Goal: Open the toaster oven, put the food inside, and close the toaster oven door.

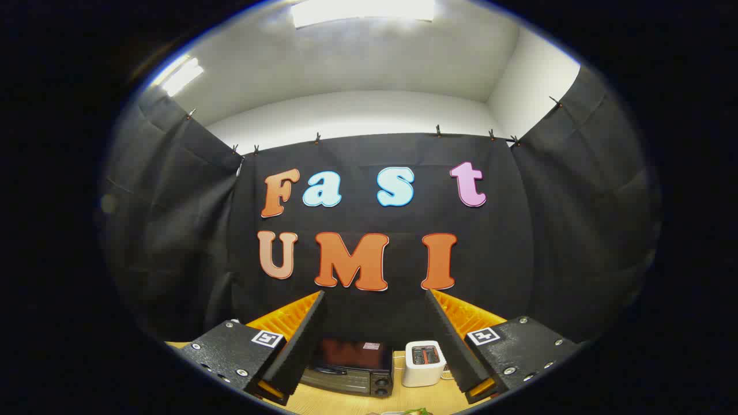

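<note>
Gripper [375,300] fingers spread wide apart, holding nothing, up in the air. Down between them, farther off, a dark toaster oven [350,368] on the wooden table [351,403], door shut. Just beside it, a small white toaster [425,363]. Nearest, at the table's edge, a bit of green food [416,411].

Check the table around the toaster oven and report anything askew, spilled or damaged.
Nothing stands out. The toaster oven sits level on the wooden table with its door closed, and a white toaster stands upright beside it. The gripper is held above them, jaws open and empty.
</note>
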A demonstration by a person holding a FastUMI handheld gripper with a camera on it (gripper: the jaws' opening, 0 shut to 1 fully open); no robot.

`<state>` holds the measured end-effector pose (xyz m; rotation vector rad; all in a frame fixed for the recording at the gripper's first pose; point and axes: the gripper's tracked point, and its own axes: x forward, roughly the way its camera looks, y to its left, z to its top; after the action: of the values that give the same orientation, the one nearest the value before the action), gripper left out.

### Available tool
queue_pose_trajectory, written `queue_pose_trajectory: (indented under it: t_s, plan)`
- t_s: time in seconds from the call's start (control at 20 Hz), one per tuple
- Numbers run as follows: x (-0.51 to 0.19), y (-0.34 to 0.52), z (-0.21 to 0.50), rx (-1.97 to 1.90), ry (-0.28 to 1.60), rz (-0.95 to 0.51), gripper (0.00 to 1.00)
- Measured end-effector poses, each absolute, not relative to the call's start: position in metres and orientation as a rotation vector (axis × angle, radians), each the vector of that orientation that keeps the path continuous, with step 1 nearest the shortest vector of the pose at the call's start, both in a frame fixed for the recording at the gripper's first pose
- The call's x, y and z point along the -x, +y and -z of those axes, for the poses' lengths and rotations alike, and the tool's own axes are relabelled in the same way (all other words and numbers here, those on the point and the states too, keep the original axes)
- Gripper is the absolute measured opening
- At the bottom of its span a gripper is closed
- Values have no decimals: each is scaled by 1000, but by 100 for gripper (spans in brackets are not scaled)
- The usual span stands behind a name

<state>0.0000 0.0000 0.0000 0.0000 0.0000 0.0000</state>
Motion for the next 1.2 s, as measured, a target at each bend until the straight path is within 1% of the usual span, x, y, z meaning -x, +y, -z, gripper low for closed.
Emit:
queue_pose_trajectory:
  t_s: [0.15, 0.55, 0.75, 1.2]
  plan:
    - [0, 1, -9, 1, -11, -4, 100]
    - [3, 8, -5, -45, 7, -53, 100]
    - [-2, -2, -7, -27, -11, -28, 100]
    - [-24, 23, 35, -97, 43, -84, 100]
